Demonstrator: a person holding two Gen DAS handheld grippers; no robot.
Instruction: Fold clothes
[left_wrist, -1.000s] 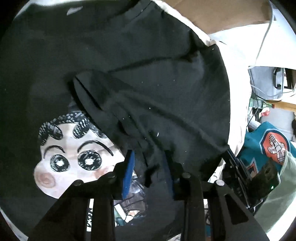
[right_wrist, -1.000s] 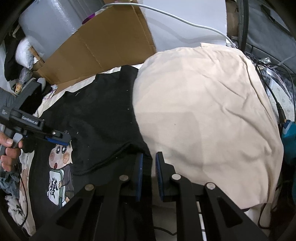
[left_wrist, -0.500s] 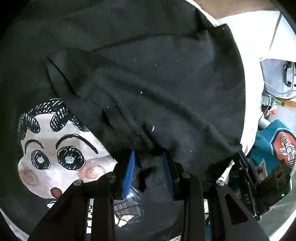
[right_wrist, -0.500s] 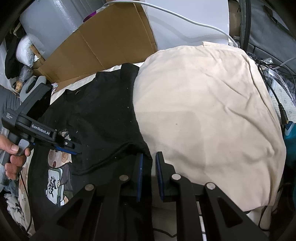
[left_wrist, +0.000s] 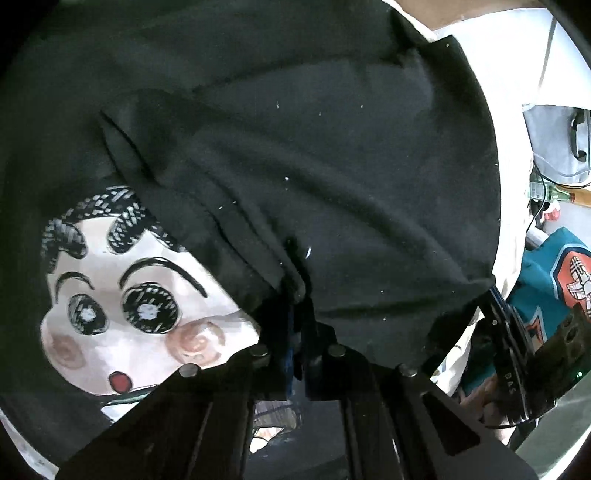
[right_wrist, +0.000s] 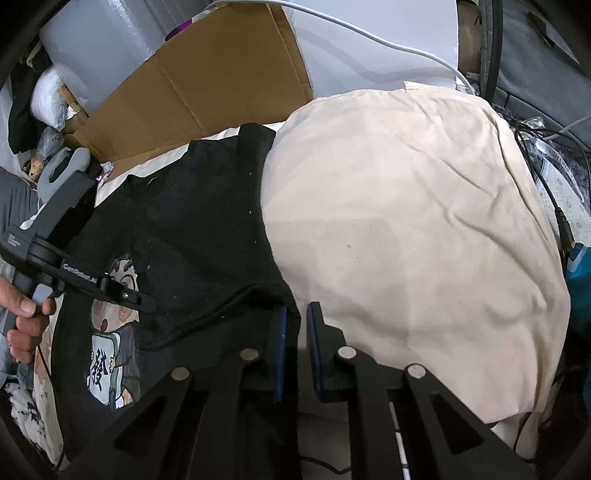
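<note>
Cream sheet (right_wrist: 424, 221) over a cluttered surface, cardboard (right_wrist: 207, 77) behind. Black T-shirt (right_wrist: 199, 229), cartoon print (left_wrist: 140, 306) up, right side folded inward across it; soft, limp, light, best held at hems and corners. Left gripper (left_wrist: 295, 328) pinches the folded edge; right gripper (right_wrist: 296, 332) pinches the hem corner.
</note>
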